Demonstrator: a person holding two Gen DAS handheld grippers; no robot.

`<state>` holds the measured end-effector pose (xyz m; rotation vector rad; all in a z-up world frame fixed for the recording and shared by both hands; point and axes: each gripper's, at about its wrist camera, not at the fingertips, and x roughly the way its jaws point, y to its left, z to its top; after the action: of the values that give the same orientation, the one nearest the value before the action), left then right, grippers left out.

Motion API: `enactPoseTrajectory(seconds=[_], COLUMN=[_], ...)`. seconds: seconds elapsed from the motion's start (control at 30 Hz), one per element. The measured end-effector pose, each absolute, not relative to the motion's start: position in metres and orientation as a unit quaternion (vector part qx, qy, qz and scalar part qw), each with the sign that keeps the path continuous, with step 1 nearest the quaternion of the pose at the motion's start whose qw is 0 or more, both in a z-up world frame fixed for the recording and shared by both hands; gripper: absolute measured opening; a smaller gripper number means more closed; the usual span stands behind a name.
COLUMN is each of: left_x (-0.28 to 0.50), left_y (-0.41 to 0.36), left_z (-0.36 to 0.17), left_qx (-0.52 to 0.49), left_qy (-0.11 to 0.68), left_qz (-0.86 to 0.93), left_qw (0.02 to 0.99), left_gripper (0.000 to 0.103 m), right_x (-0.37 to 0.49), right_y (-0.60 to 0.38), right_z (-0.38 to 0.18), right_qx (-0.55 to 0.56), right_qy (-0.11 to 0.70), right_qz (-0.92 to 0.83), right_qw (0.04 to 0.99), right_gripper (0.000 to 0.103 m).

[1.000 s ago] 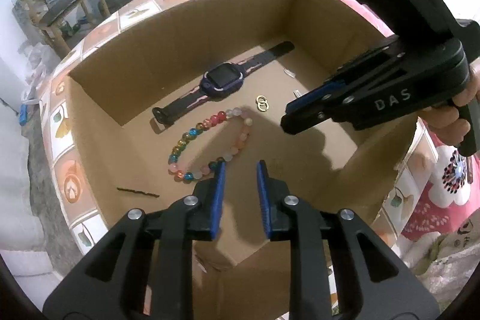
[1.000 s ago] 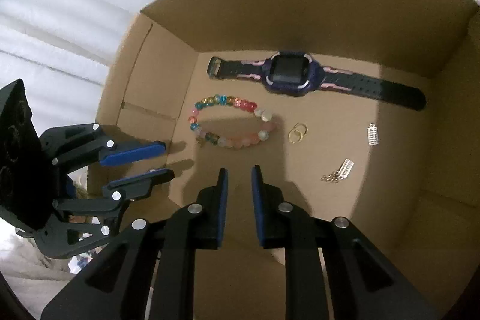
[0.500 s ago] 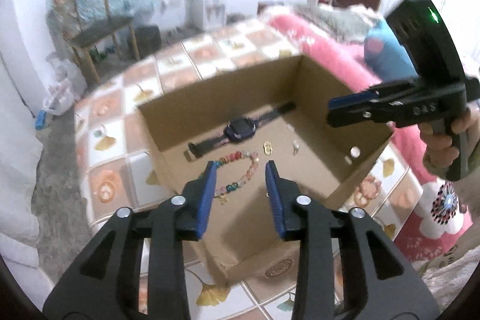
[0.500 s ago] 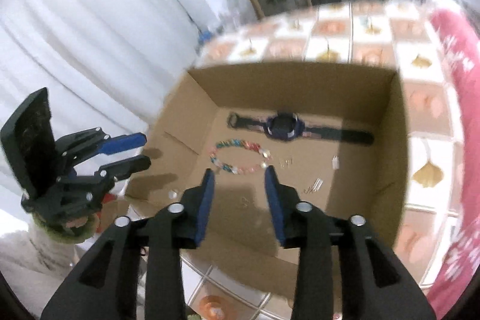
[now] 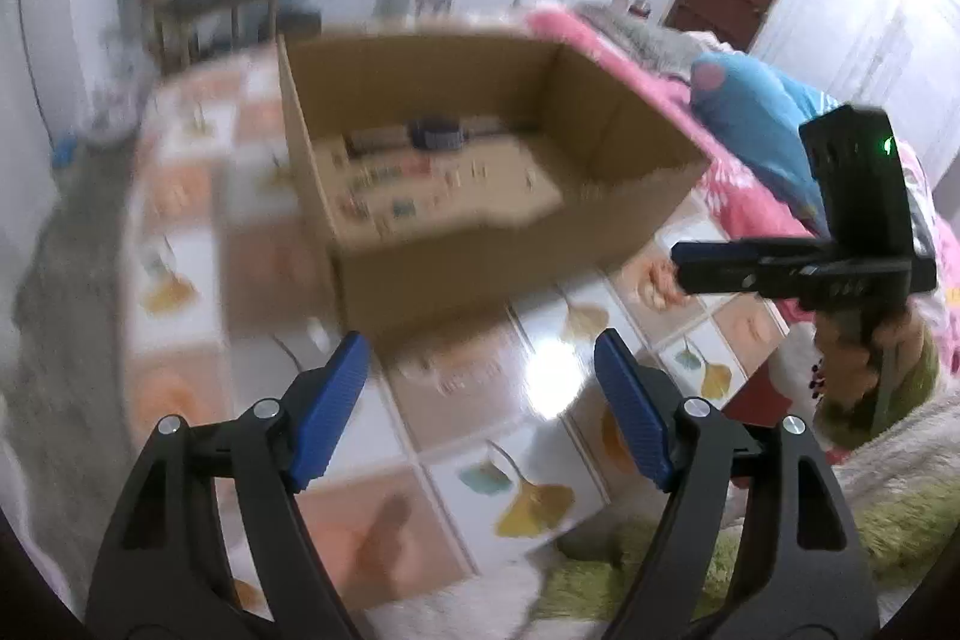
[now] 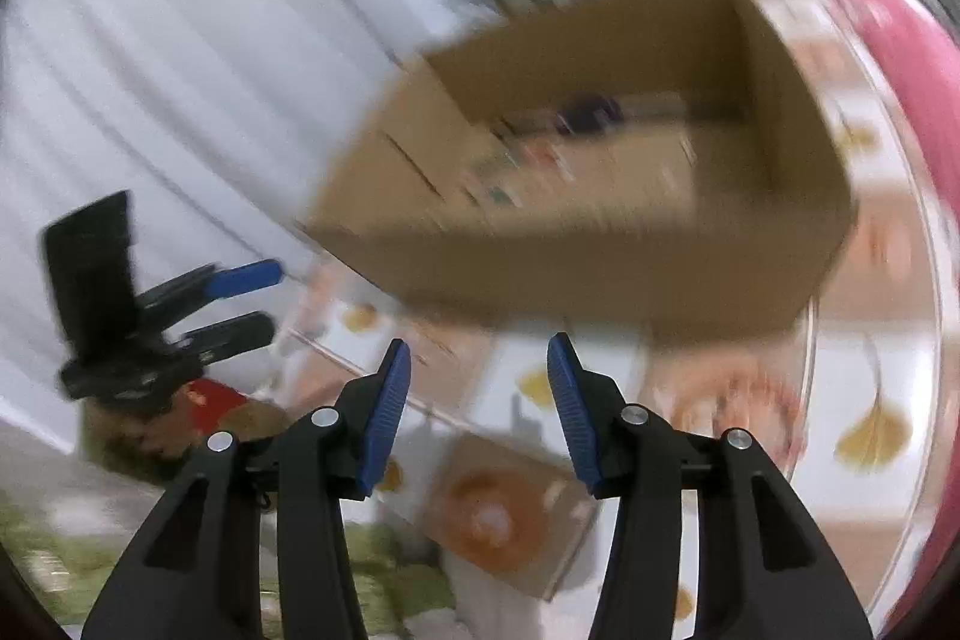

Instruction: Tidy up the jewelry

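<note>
So the cardboard box (image 5: 480, 196) sits on the tiled table (image 5: 528, 382), and the watch (image 5: 435, 133) lies along its far wall, strap running left to right in my left view. The beads are too blurry to say much about. My left gripper (image 5: 480, 370) has just been opening, jaws wide apart with nothing between them. My right gripper (image 6: 480, 370) has also just been opening, about halfway, empty too. A second ago both were down inside the box over the jewelry; now they're back over the table in front of it.
</note>
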<state>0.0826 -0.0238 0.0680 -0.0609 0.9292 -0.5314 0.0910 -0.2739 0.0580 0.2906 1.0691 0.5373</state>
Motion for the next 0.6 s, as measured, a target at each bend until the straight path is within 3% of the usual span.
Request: enactPoseTrajectory(seconds=[0.1,0.3,0.6], left_x=[0.091,0.103,0.109], left_y=[-0.035,-0.048,-0.055], left_z=[0.04,0.007,-0.006], left_qx=[-0.023,0.018,0.037], left_qy=[0.466,0.474,0.471], left_qz=[-0.223,-0.171,-0.174], left_qw=[0.856,0.864,0.864], left_gripper=[0.072,0.044,0.021], right_x=[0.092,0.088,0.085], right_y=[-0.27,-0.264,-0.255], right_z=[0.042,0.036,0.03], right_qx=[0.116,0.103,0.093], right_qy=[0.512,0.51,0.51], right_qz=[0.215,0.195,0.193], right_qw=[0.823,0.832,0.833], right_gripper=[0.047,0.047,0.047])
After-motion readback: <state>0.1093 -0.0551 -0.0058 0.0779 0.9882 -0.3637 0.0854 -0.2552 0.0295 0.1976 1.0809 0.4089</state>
